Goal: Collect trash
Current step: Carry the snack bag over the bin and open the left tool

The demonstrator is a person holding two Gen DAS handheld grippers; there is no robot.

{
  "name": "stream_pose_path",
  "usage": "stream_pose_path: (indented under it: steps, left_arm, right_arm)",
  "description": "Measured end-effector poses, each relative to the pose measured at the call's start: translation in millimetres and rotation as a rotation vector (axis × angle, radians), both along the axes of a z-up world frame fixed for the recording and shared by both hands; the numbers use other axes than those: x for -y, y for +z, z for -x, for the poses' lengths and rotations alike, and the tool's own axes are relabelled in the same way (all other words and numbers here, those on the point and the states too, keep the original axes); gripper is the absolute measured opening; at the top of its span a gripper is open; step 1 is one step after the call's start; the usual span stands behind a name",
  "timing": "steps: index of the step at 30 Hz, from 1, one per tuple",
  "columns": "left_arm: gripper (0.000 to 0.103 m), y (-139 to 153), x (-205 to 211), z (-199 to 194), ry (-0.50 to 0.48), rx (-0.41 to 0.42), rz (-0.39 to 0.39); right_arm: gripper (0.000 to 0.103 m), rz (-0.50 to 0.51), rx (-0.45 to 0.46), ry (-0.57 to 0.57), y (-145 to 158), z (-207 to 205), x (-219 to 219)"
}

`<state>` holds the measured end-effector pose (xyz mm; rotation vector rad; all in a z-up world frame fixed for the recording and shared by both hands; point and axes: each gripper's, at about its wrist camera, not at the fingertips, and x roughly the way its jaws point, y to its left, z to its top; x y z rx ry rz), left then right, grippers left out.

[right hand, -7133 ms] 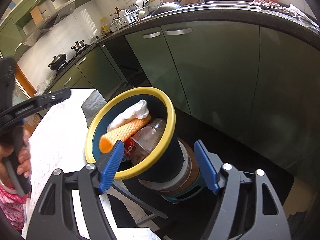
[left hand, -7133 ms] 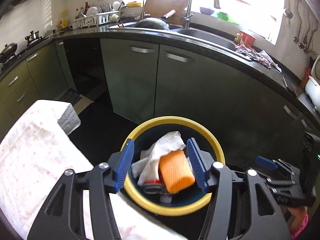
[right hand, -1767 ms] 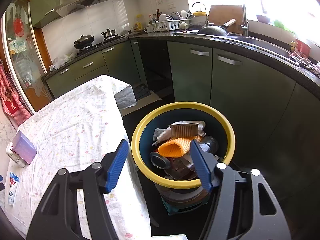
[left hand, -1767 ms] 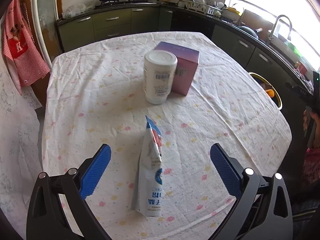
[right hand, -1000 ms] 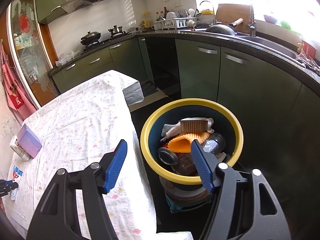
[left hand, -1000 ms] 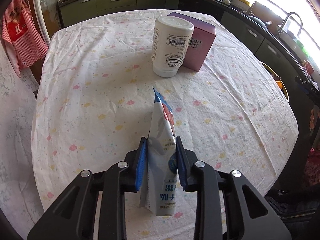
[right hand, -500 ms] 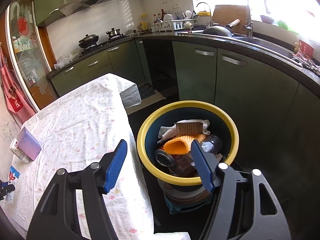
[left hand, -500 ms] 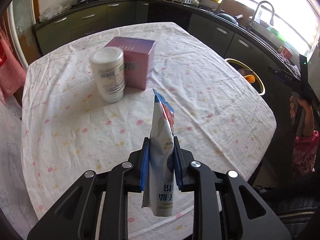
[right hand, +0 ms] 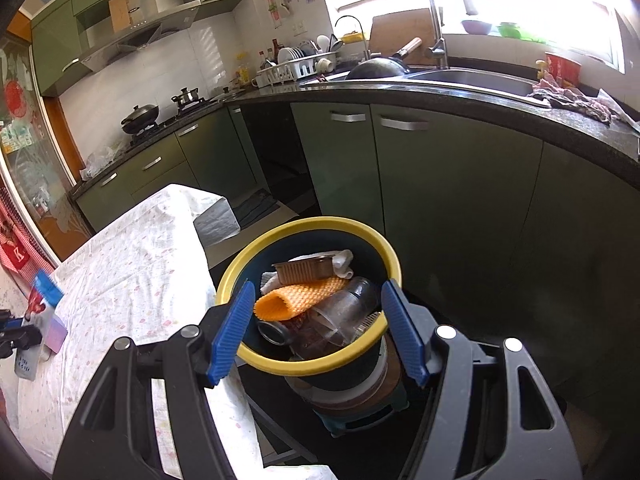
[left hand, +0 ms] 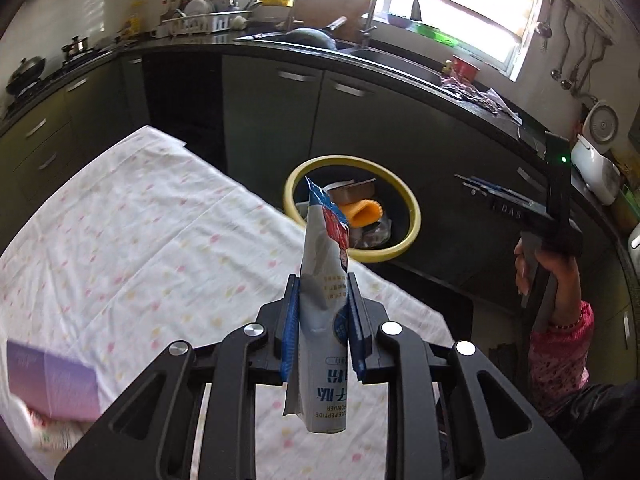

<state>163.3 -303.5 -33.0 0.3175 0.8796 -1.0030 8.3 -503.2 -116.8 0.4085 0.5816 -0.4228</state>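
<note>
Left gripper (left hand: 323, 330), crinkled foil pouch (left hand: 325, 320)

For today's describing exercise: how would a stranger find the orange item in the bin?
Beside the cloth-covered table stands a yellow-rimmed bin. The orange mesh sleeve lies across its heap, under a foil tray: the only bright orange, netted thing there.

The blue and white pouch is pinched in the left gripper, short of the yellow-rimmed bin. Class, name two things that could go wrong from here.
1. The pouch is held only around its middle by the left gripper, upright and floppy; it might slip or swing out.
2. The bin is already piled near its rim with an orange mesh roll and a clear bottle, so the pouch may perch on top or slide off.
</note>
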Motion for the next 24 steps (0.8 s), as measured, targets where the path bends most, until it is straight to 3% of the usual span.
stream_pose_path:
  steps: [6,13,16,17,19,24]
  left_arm:
    - [0.023,-18.3,114.1,-36.3,-0.042,-0.015,-0.052]
    - [0.025,-64.4,190.2,-75.2,0.03,-0.082,-0.093]
    - [0.031,-77.9,202.9,-87.0,0.084,-0.108,-0.104]
    - [0.04,-80.4,205.1,-89.8,0.101,-0.109,-0.107]
    - [0.048,-81.3,200.2,-92.4,0.136,-0.116,-0.101]
    - [0.05,-63.4,165.4,-79.6,0.144,-0.105,-0.035]
  right_arm:
    - [0.063,-0.039,0.012,-0.029,-10.2,10.8,22.0]
    - [0.065,-0.072,0.016,-0.055,-20.9,21.4,40.4]
    - [0.065,-0.089,0.01,-0.063,-25.8,22.9,45.2]
    - [0.065,-0.093,0.011,-0.065,-26.6,22.8,46.2]
    - [0.065,-0.097,0.011,-0.065,-27.8,23.3,46.6]
    - [0.066,-0.092,0.007,-0.057,-27.9,20.5,43.5]
